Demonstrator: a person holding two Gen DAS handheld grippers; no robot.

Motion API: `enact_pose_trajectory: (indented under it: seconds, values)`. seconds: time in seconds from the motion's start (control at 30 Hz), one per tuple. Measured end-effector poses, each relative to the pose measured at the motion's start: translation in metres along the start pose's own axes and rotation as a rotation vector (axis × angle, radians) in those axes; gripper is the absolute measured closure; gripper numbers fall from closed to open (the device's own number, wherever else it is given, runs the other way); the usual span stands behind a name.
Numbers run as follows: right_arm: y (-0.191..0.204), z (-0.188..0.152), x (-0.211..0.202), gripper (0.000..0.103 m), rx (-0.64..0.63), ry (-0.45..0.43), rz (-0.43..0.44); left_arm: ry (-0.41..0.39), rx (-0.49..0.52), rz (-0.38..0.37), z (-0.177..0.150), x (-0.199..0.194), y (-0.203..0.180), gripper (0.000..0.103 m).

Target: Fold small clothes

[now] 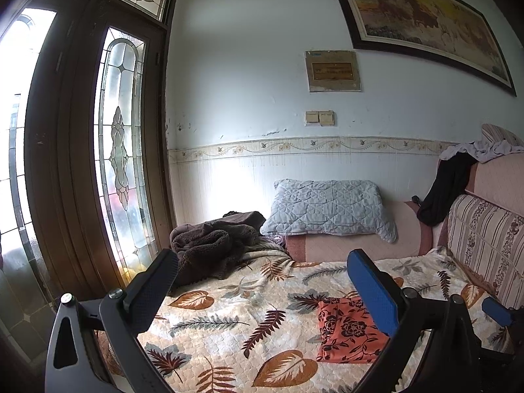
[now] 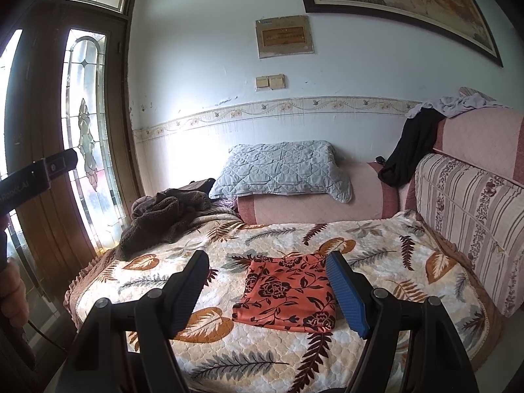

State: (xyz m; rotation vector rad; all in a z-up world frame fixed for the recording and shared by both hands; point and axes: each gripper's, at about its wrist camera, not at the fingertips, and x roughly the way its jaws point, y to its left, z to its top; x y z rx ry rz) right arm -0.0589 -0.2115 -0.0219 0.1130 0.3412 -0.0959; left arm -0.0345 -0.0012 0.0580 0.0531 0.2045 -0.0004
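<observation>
On the leaf-print bed cover (image 2: 262, 344), well in front of the grey pillow (image 2: 281, 170), lies a folded orange floral cloth (image 2: 288, 291). Left tongs (image 1: 262, 294) and right tongs (image 2: 268, 291) both gape, gripping nothing. No writing is legible.

Pale blue plaster wall (image 2: 203, 65) above floral border strip (image 2: 262, 109); dark wooden door with leaded glass panes (image 1: 122, 150) glowing with daylight; large dark-framed landscape painting (image 1: 422, 16); leaf-patterned quilted bedspread (image 2: 294, 344).

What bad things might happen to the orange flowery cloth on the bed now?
The orange cloth lies folded, and both grippers hang open above the blanket. A careless grab might undo its folds. The quilted blanket is soft, so a pinch might catch it along with the cloth.
</observation>
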Motion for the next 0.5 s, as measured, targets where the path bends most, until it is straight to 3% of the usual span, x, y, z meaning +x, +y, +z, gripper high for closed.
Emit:
enact_pose_trajectory:
  seconds: [0.5]
  values:
    - [0.019, 0.012, 0.030, 0.026, -0.024, 0.033, 0.049, 0.018, -0.011, -0.018, -0.006, 0.034, -0.006, 0.000]
